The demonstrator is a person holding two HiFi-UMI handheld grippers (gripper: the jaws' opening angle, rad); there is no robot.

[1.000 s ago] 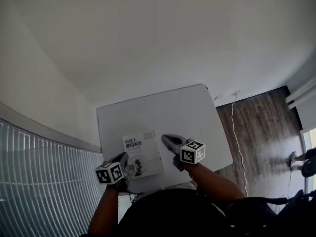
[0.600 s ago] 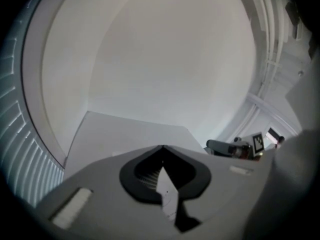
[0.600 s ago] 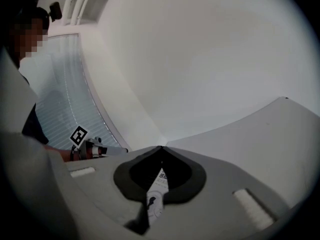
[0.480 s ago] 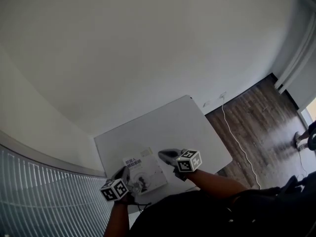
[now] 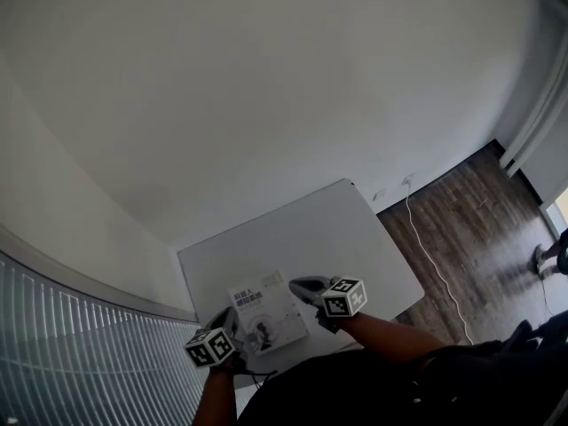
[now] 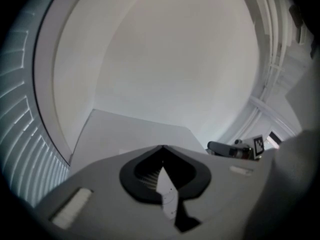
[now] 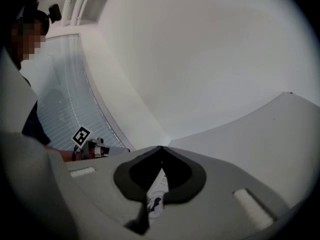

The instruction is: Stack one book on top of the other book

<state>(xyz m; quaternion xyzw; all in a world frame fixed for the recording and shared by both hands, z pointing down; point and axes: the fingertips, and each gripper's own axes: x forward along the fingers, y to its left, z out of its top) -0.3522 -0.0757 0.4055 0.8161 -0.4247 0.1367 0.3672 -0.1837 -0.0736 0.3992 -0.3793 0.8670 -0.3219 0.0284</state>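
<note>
A white-covered book (image 5: 266, 313) lies flat near the front edge of the white table (image 5: 302, 233). Only this one cover shows; I cannot tell whether another book lies under it. My left gripper (image 5: 231, 316) is at the book's lower left corner, jaws shut and empty. My right gripper (image 5: 295, 284) sits at the book's right edge, also shut on nothing. In the left gripper view the closed jaws (image 6: 162, 147) fill the bottom, with a sliver of the book (image 6: 167, 196) below them. The right gripper view shows its closed jaws (image 7: 161, 147) over a strip of the cover (image 7: 156, 191).
The table's far half (image 5: 293, 224) is bare and backs onto a plain white wall. A ribbed panel (image 5: 80, 344) runs along the left. Wooden floor (image 5: 461, 229) with a white cable (image 5: 426, 247) lies to the right, where a person's feet (image 5: 543, 257) stand.
The head view has swung, so table and book sit lower and further right in the picture. Both grippers keep their places beside the book, still shut.
</note>
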